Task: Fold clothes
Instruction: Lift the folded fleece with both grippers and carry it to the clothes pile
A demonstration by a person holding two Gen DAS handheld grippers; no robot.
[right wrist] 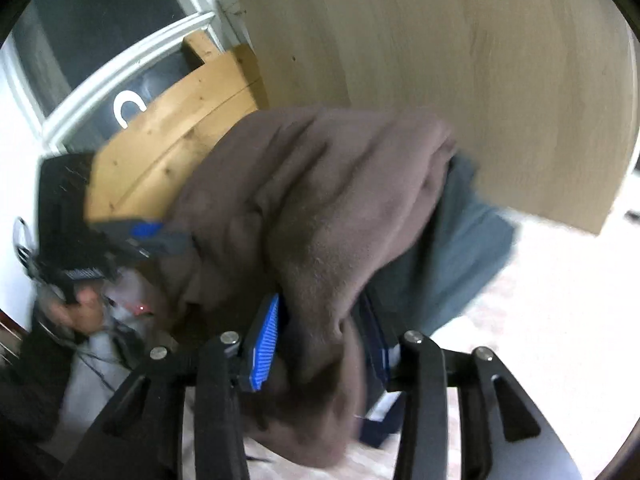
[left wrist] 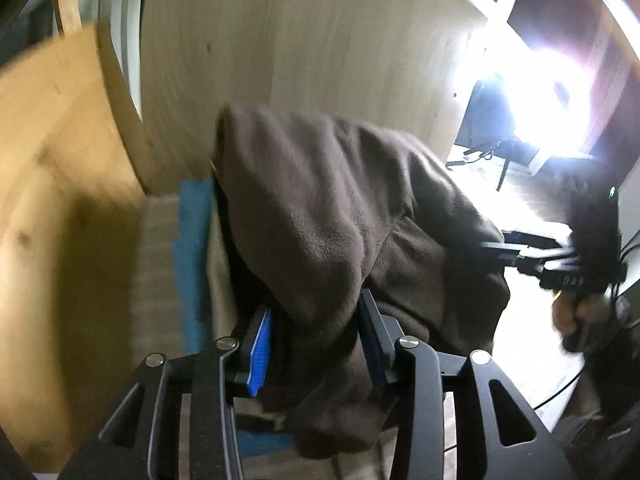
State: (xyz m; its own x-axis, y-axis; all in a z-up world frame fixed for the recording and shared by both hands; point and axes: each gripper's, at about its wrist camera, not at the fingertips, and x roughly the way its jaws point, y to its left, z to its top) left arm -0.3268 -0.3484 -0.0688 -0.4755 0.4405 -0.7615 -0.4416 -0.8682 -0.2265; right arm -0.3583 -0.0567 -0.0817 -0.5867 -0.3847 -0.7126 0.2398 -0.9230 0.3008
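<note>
Between the left pads: a bunched fold of the brown fleece garment fills the gap of the left gripper; the blue pad on one side shows a sliver of space beside the cloth, so whether the pads press it or merely flank it cannot be told.
Between the right pads: the right gripper stands likewise, with the same fleece draped down through its gap and one blue ribbed pad laid against the cloth; a firm pinch cannot be confirmed.
Garment position: the fleece hangs in a hump between the two grippers, raised off the surface, its folds blurred.
Under the fleece: a grey-blue cloth shows at its far edge in the right wrist view.
Other hand, left view: the right gripper enters from the side, a hand behind it.
Other hand, right view: the left gripper reaches the fleece's edge, a hand beneath.
Backdrop: a pale wooden panel and an orange pine board.
Floor side: a blue-edged mat.
</note>
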